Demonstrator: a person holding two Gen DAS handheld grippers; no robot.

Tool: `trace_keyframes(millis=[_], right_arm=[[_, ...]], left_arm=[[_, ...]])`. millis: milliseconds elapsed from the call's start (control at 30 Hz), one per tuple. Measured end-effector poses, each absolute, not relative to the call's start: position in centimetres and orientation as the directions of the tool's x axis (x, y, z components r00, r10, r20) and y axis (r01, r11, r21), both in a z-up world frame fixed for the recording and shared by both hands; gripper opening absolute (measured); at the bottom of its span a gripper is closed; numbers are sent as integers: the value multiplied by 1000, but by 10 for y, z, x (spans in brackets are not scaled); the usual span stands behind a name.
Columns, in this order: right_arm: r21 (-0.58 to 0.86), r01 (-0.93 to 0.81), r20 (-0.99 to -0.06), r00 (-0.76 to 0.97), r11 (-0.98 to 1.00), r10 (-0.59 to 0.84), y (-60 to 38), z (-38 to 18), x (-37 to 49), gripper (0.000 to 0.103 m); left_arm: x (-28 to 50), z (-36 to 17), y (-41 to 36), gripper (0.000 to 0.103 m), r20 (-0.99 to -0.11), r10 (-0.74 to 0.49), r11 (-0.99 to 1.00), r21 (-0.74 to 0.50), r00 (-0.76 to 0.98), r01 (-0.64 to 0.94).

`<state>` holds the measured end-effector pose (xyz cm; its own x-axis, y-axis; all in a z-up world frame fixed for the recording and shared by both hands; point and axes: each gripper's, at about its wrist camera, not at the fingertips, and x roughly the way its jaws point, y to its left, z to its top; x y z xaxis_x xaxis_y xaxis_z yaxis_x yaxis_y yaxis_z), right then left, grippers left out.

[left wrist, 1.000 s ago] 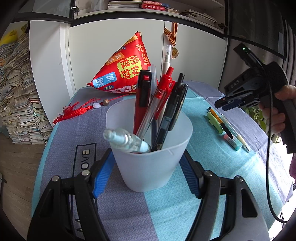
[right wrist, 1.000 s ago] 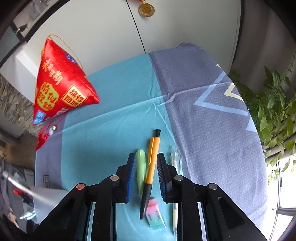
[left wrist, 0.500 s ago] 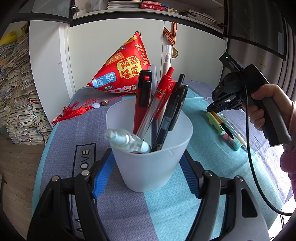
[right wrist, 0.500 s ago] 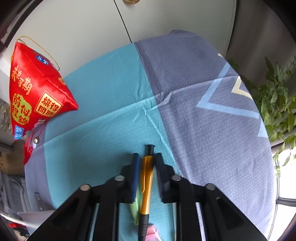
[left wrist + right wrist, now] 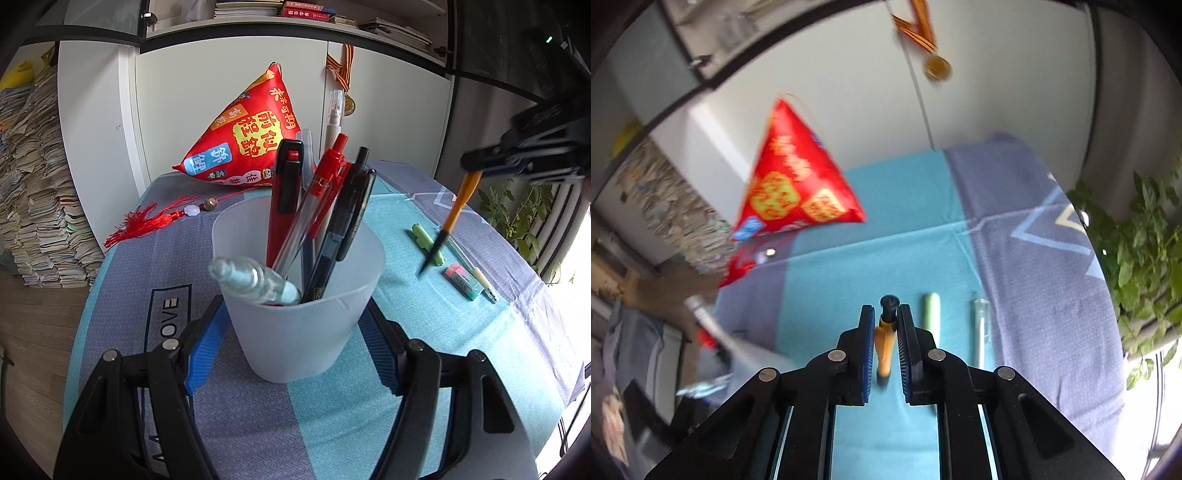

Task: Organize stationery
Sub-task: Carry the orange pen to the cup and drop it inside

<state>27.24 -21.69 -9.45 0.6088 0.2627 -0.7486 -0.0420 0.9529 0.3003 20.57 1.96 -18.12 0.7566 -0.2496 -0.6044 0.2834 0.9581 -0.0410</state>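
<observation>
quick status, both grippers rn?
Left gripper: closed on the translucent pen cup, which stands on the table.
Right gripper: jaws just closed, shut on the orange pen, lifted clear of the cloth.

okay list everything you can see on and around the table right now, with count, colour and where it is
cup: one, frosted white, between the left gripper's fingers
pens in cup: several, red, black, clear
orange pen: one, lifted off the table, in the right gripper
green highlighter: one, on the teal cloth
eraser: one, pink and teal, beside a clear pen
red pouch: one, table's far end
medal: one, gold, on the cabinet
plant: green, right of table
left gripper: shut on cup
right gripper: shut on orange pen
</observation>
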Motion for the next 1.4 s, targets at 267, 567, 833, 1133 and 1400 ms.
trace_keyframes(millis=[267,567,833,1133,1400], right_arm=[[244,-211,-613,723,947,319,-177,-27,223,11],[209,-373,-528,735,904,425,-125,13,192,11],[189,-418,-538,713,889,450,-91,1,208,11],[175,-391,-598,687,904,413,-90,-32,224,11],[191,-384,-627,660,903,413,-94,-45,227,11]], left_arm=[[206,-181,20,70,-604,-250,958,-41,757,284],[206,-181,20,70,-604,-250,958,-41,756,284],[206,-181,20,70,-604,-250,958,-41,757,284],[206,-182,20,70,-604,-250,958,-41,756,284],[206,-182,20,71,-605,-251,958,-42,756,284]])
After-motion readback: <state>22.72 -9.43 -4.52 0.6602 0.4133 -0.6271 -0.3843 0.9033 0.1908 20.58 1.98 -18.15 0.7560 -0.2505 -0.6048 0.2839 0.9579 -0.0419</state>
